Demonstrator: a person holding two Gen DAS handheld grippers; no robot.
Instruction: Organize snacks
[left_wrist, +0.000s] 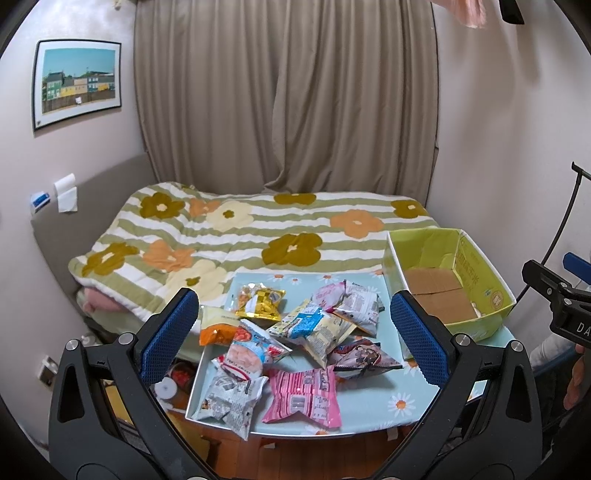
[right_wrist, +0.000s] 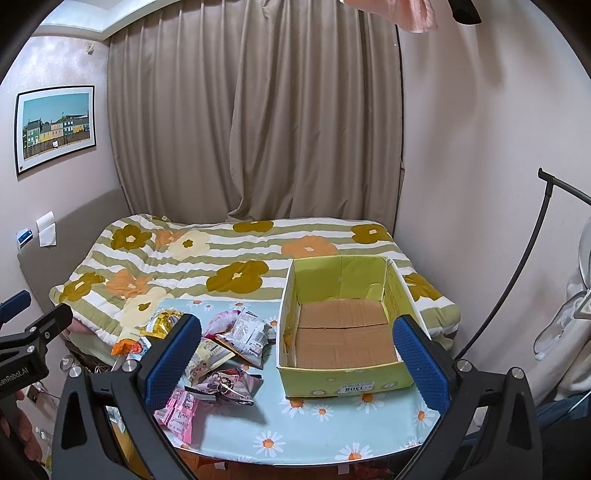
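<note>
Left wrist: both claws wide, empty

Crinkled snack packets lie heaped on the bench's left; the yellow-green cardboard box stands open rightward, apart.

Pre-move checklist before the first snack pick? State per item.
1. Left gripper open: ok, jaws spread wide with nothing between them.
2. Right gripper open: ok, jaws wide and nothing held.
3. Box ready to receive: ok, upright with its top open and the brown floor bare in the right wrist view; a small pale item shows in one corner in the left wrist view.
4. Snack packets reachable: ok, piled loose on the table, left of the box.
5. Single packet separable: cannot tell; several overlap, though the pink packet lies at the near edge of the pile.
6. Snacks already boxed: not ok, none yet.
</note>
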